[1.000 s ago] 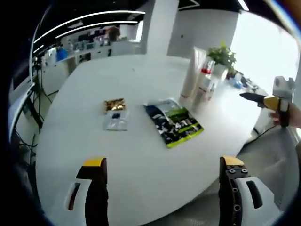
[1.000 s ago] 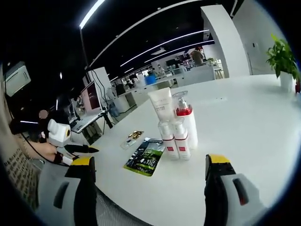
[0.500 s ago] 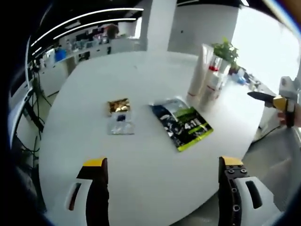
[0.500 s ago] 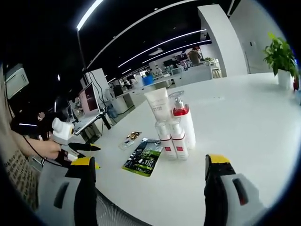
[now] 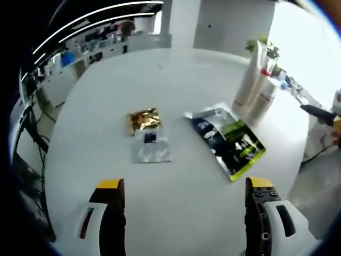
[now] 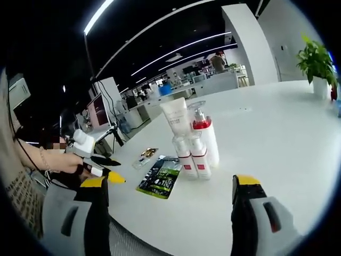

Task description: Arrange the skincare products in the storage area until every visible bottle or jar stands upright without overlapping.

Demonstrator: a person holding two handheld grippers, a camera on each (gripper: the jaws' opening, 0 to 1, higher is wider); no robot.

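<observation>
A cluster of skincare products stands upright on the white round table (image 6: pixel 277 122): a white tube (image 6: pixel 176 116), a pump bottle with a red collar (image 6: pixel 205 137) and two small white bottles with red bands (image 6: pixel 193 156). The same cluster of bottles (image 5: pixel 258 84) appears at the table's far right. My left gripper (image 5: pixel 185 186) is open above the near table edge, nothing between its jaws. My right gripper (image 6: pixel 170 184) is open too, short of the bottles. A hand holds the left gripper (image 6: pixel 99 161) at the table's left side.
A black-and-green pouch (image 5: pixel 230 140) lies flat near the bottles, with a gold packet (image 5: pixel 145 120) and a silvery sachet (image 5: pixel 151 148) to its left. A potted plant (image 6: pixel 317 63) stands at the far side. Desks and monitors sit beyond the table.
The left gripper view has moved forward over the table, so the packets and pouch sit closer. In the right gripper view the left gripper has come nearer the table edge. The bottles stay put.
</observation>
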